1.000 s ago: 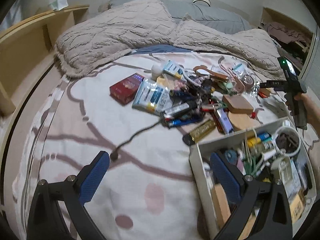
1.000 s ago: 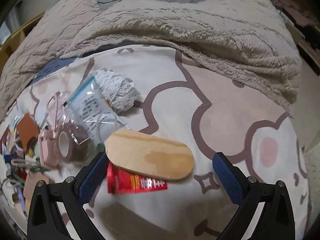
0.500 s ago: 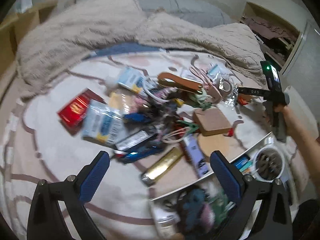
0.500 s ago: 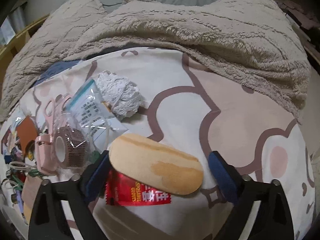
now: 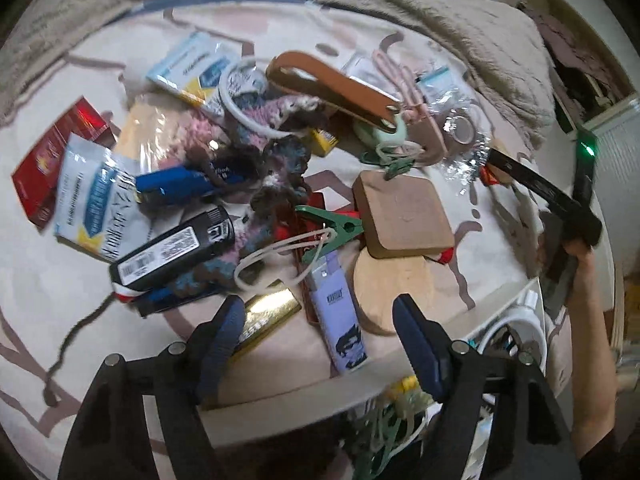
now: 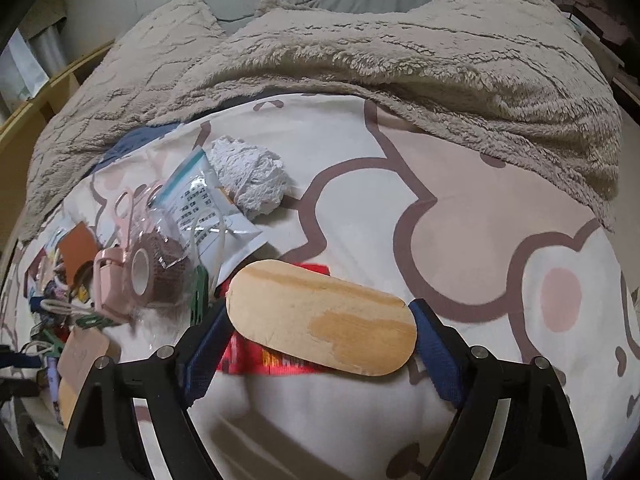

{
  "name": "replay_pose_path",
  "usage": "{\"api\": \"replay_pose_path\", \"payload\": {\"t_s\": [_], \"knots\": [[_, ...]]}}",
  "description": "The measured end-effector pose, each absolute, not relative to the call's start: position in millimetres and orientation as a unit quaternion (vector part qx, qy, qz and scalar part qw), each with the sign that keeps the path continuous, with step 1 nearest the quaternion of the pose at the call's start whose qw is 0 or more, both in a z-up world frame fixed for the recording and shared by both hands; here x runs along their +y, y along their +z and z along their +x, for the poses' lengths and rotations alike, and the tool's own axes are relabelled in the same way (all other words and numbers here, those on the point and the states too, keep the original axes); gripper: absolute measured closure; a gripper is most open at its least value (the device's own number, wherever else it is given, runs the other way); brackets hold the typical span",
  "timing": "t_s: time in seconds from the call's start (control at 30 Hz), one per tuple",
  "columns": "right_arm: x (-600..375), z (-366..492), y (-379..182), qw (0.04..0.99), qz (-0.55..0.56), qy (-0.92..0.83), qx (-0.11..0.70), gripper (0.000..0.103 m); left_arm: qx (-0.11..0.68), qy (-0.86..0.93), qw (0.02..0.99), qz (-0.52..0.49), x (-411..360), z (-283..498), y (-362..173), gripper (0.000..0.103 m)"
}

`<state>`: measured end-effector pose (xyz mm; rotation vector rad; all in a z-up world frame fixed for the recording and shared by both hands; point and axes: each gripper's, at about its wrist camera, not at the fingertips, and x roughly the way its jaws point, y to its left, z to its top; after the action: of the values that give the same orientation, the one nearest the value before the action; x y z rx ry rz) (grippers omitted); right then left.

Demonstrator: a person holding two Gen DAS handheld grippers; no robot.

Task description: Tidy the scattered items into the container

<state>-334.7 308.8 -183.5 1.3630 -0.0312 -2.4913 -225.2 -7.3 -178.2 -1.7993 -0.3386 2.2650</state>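
Left wrist view
- Surface: bed sheet (image 5: 472, 216) with a brown cartoon print, beige fleece blanket (image 5: 460, 28) bunched at the far side, open shelf at far right.
- Clutter: red box (image 5: 52, 160), black lighter (image 5: 176, 250), green clip (image 5: 332, 228), square wooden block (image 5: 404, 216), round wooden disc (image 5: 396, 292), all close together.
- Change: a second earlier the pile sat far ahead; it then filled the frame and the white container (image 5: 532, 320) had slid to the lower right edge.
- Left gripper (image 5: 320, 344): jaws closing, pads not yet on anything; lilac tube (image 5: 340, 320) lay between them, gold bar (image 5: 266, 318) against the left finger.
- Right hand (image 5: 580, 248): at far right, holding its gripper.

Right wrist view
- Surface: same sheet, blanket across the top, grey pillow behind.
- Nearby: white yarn ball (image 6: 252, 176), brown tape roll (image 6: 156, 276), red sachet (image 6: 272, 356) under the board.
- Change: fingers stood well clear of the board a second earlier, then drew in to its ends.
- Right gripper (image 6: 320, 344): jaws closing on the oval wooden board (image 6: 320, 316); pads looked in contact at both ends, though blur left that uncertain.
- Container: out of frame here.
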Motion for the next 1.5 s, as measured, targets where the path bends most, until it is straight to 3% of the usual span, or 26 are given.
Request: {"api": "replay_pose_path", "payload": {"t_s": [0.1,0.3,0.37,0.53,1.5], "knots": [[314.9,-325.5,-182.1,0.160,0.477,-0.864,-0.013,0.016,-0.126,0.766,0.108,-0.621,-5.8,-230.9,-184.4,0.031],[333.1,-301.6,-180.3,0.182,0.484,-0.855,-0.022,0.016,-0.124,0.765,0.098,-0.625,0.9,-236.9,-187.5,0.064],[341.1,-292.3,-180.8,0.184,0.487,-0.853,-0.027,0.016,-0.123,0.765,0.098,-0.624,3.7,-236.3,-187.8,0.065],[357.5,-272.8,-180.4,0.191,0.489,-0.850,-0.037,0.016,-0.109,0.769,0.089,-0.624,10.6,-234.5,-190.0,0.078],[413.4,-177.0,-162.2,0.189,0.503,-0.838,-0.100,0.016,-0.200,0.835,0.080,-0.507,-46.5,-169.7,-102.1,0.080]]}}
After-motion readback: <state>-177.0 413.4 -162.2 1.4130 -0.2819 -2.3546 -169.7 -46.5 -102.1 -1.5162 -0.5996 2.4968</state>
